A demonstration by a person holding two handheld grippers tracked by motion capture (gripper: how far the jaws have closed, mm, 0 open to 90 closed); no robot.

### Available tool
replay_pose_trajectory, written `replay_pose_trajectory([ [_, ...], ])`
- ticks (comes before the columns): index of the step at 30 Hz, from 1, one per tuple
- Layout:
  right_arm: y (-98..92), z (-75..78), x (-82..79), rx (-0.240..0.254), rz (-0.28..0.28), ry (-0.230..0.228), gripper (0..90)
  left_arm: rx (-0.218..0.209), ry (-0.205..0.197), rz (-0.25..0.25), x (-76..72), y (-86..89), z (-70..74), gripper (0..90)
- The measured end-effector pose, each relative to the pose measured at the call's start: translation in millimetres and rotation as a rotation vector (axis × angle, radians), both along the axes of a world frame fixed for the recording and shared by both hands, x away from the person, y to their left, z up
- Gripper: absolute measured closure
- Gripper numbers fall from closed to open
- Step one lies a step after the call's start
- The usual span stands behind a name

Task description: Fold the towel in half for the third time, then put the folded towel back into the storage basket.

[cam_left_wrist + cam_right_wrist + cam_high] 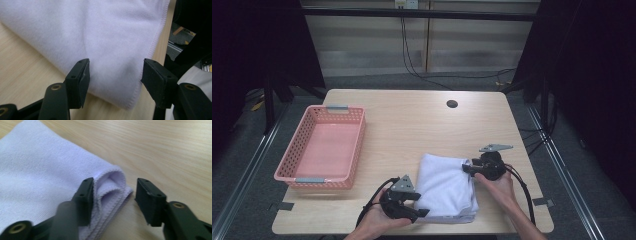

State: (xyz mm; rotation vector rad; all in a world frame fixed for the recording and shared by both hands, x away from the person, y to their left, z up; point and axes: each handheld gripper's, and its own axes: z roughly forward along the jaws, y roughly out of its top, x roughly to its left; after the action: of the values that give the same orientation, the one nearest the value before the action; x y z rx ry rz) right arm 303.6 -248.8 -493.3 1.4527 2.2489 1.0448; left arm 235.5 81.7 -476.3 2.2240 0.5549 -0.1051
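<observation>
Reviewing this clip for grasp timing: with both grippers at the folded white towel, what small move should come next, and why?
Probably close both sets of jaws. The right gripper stands open around a folded corner of the towel, the left gripper open over its near corner. Neither pinches cloth yet, and the pink basket waits to the left.

High view looks down across the table (412,125); both gripper views sit close over the shared towel (100,32).

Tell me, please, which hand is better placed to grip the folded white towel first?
Probably the right. The right gripper stands open with the folded white towel's layered corner already between its jaws. The left gripper is open too, but sits over flat cloth near an edge, with less to pinch.
</observation>
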Motion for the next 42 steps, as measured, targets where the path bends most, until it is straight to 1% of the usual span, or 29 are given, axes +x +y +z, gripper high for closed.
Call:
replay_pose_trajectory([
  [1,-0.9,0.4,0.6,-0.002,0.001,-0.01,40.2,-0.008,0.001,0.003,-2.9,4.9,0.5,39.1],
  [2,-2.2,0.4,2.4,0.003,0.013,-0.007,37.4,0.005,0.008,0.002,-5.0,9.1,0.3,38.2],
  [3,-2.6,0.3,4.2,0.015,0.021,-0.007,34.3,0.016,-0.002,0.017,-6.7,11.9,-0.6,37.0],
  [4,-3.0,0.7,5.1,0.029,0.033,-0.005,32.7,0.014,0.001,0.028,-8.2,17.2,-3.0,35.3],
  [6,-4.2,2.0,8.7,0.069,0.059,-0.017,29.6,0.019,0.026,0.032,-7.7,22.2,-7.2,33.6],
  [7,-4.7,2.5,10.0,0.089,0.068,-0.012,27.9,0.023,0.036,0.033,-6.3,23.2,-9.2,31.8],
  [8,-4.7,3.0,11.6,0.094,0.07,-0.009,27.2,0.008,0.055,0.036,-5.5,22.7,-10.8,30.0],
  [10,-4.2,0.0,14.5,0.094,0.088,0.014,26.1,0.021,0.047,0.024,-4.6,20.2,-11.4,29.6],
  [12,-4.3,-6.0,15.3,0.078,0.091,0.045,25.2,0.016,0.054,0.023,-5.3,15.1,-14.0,28.2],
  [13,-4.9,-7.2,15.5,0.088,0.096,0.051,25.8,0.035,0.046,0.018,-5.1,12.6,-15.1,27.7],
  [15,-3.6,-5.8,15.1,0.092,0.105,0.037,26.2,0.037,0.053,0.005,-7.5,7.3,-18.1,27.7],
  [16,-2.2,-5.6,15.2,0.096,0.119,0.039,26.4,0.047,0.033,0.003,-9.4,5.2,-18.3,27.1],
  [18,-0.4,-8.7,15.6,0.093,0.127,0.047,25.7,0.049,0.031,-0.001,-10.9,2.2,-18.3,25.7],
  [21,0.3,-10.0,16.6,0.092,0.144,0.048,25.9,0.035,0.023,0.005,-12.3,-0.9,-19.6,25.6],
  [22,0.6,-10.3,15.7,0.097,0.148,0.048,26.3,0.046,0.013,0.003,-13.8,-1.6,-19.3,25.8],
  [23,0.8,-10.2,14.9,0.095,0.155,0.047,27.9,0.049,-0.002,0.0,-14.8,-2.1,-19.3,27.9],
  [24,1.9,-10.1,13.8,0.093,0.157,0.045,29.3,0.045,-0.008,-0.002,-15.3,-2.5,-19.6,30.3],
  [26,4.3,-9.0,11.6,0.082,0.18,0.051,35.8,0.051,-0.008,-0.007,-14.8,-1.4,-19.0,36.9],
  [27,5.0,-8.4,10.8,0.088,0.191,0.062,44.2,0.063,-0.028,-0.009,-15.1,-1.7,-18.6,43.8],
  [28,5.3,-8.4,10.2,0.103,0.202,0.072,49.2,0.059,-0.02,-0.005,-14.4,-2.1,-18.4,50.8],
  [29,6.2,-8.1,9.0,0.106,0.198,0.081,53.8,0.056,-0.007,-0.004,-13.3,-1.9,-18.5,55.3],
  [30,7.4,-8.4,8.1,0.111,0.198,0.081,57.4,0.066,-0.021,-0.004,-12.7,-1.5,-18.7,60.9],
  [31,8.5,-8.4,6.3,0.11,0.202,0.077,61.9,0.062,-0.017,-0.011,-11.1,-1.1,-19.0,68.7],
  [32,9.1,-7.7,5.4,0.108,0.211,0.07,65.0,0.064,-0.008,-0.002,-11.0,-1.0,-18.9,72.4],
  [34,10.0,-6.5,4.0,0.105,0.207,0.074,67.7,0.072,0.001,-0.008,-9.2,0.3,-18.2,75.8],
  [35,9.8,-6.6,4.2,0.112,0.206,0.076,68.5,0.068,0.016,-0.001,-9.0,0.4,-18.1,76.3],
  [37,7.7,-6.3,5.9,0.125,0.21,0.082,70.4,0.073,0.025,-0.011,-6.9,1.4,-17.7,77.1],
  [38,7.0,-6.4,6.6,0.135,0.21,0.086,70.7,0.069,0.029,-0.007,-7.1,1.4,-17.8,77.2],
  [42,6.2,-4.3,7.6,0.155,0.212,0.089,72.0,0.072,0.034,-0.019,-6.3,4.1,-16.3,77.5],
])
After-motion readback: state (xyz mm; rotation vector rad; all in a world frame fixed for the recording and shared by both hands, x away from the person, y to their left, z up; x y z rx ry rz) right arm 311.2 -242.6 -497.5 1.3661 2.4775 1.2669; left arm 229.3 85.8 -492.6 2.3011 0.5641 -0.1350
